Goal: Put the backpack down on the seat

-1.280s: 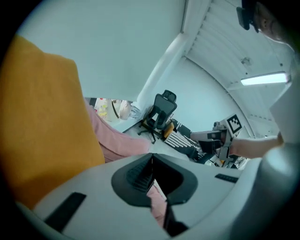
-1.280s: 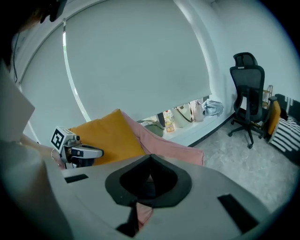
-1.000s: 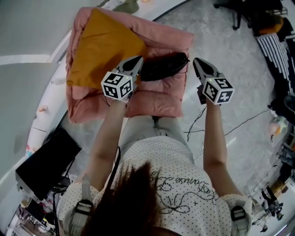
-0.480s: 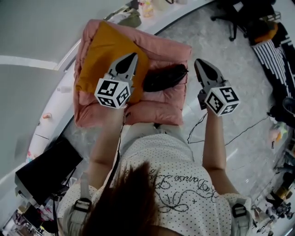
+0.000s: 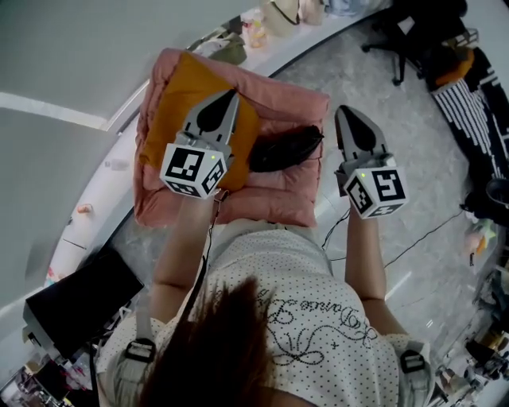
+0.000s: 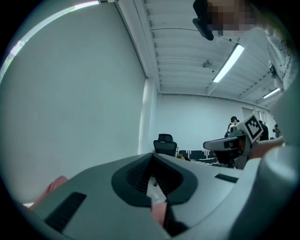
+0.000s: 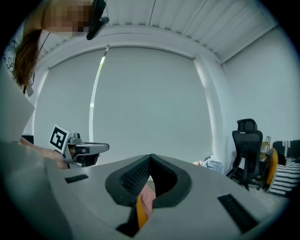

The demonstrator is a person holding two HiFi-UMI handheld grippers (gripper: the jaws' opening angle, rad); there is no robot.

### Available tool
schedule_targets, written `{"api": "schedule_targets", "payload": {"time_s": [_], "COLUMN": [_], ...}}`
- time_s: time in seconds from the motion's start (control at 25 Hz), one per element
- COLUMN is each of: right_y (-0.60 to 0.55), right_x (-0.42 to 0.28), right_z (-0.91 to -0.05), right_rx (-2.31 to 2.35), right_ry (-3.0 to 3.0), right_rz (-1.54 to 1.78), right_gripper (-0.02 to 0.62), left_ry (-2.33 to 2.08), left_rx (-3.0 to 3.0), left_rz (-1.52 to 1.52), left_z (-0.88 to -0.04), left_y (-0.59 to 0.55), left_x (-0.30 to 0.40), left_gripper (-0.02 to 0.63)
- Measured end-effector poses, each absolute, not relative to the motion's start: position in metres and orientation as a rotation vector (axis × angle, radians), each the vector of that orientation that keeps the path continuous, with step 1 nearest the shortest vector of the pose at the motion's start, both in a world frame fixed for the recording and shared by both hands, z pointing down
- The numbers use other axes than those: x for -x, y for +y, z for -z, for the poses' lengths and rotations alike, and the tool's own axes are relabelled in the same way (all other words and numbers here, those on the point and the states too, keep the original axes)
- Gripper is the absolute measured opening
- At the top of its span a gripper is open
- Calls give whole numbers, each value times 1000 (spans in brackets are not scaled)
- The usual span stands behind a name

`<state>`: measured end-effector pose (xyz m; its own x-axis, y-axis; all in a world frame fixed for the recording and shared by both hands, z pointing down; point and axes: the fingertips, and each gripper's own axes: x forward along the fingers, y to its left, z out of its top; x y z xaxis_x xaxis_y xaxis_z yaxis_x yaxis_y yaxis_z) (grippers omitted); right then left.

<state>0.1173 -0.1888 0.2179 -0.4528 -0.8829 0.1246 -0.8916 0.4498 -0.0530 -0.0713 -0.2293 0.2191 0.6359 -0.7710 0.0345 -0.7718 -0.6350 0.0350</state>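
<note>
A black backpack [image 5: 282, 149] lies flat on a pink padded seat [image 5: 278, 199], beside an orange cushion [image 5: 171, 103]. My left gripper [image 5: 229, 95] hovers over the orange cushion, left of the backpack and apart from it, shut with nothing in its jaws. My right gripper [image 5: 343, 111] hangs over the floor just past the seat's right edge, also shut and empty. In the left gripper view the closed tips [image 6: 152, 154] point level into the room. In the right gripper view the closed tips [image 7: 151, 157] point at a wall.
A black office chair [image 5: 413, 32] stands at the far right, next to a striped item [image 5: 477, 111]. A cable [image 5: 342, 219] runs over the floor by the seat. A dark flat screen [image 5: 75, 306] lies at the lower left. Small items sit on a white ledge [image 5: 270, 16].
Both grippers have drawn back from the backpack and tilted up. The left one has shifted left over the orange cushion. The backpack stays on the seat.
</note>
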Motion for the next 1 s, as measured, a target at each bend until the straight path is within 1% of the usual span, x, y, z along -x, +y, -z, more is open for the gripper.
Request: {"api": "schedule_targets", "payload": {"time_s": [0.32,1.0], "right_y": [-187,-180], "right_x": [-103,-103], "right_z": [-188,-177], "right_rx": [-1636,-1672], "right_ry": [-2636,-2633], "right_rz": [-85,-46], "right_gripper": [11,9], "left_ry": [-1358,-1399], "left_rx": [-2849,-2874], "left_rz": [8,4], "left_z": [-191,-181], "left_y": [-223,-216], "left_x": [65,60], "left_gripper": [5,5]}}
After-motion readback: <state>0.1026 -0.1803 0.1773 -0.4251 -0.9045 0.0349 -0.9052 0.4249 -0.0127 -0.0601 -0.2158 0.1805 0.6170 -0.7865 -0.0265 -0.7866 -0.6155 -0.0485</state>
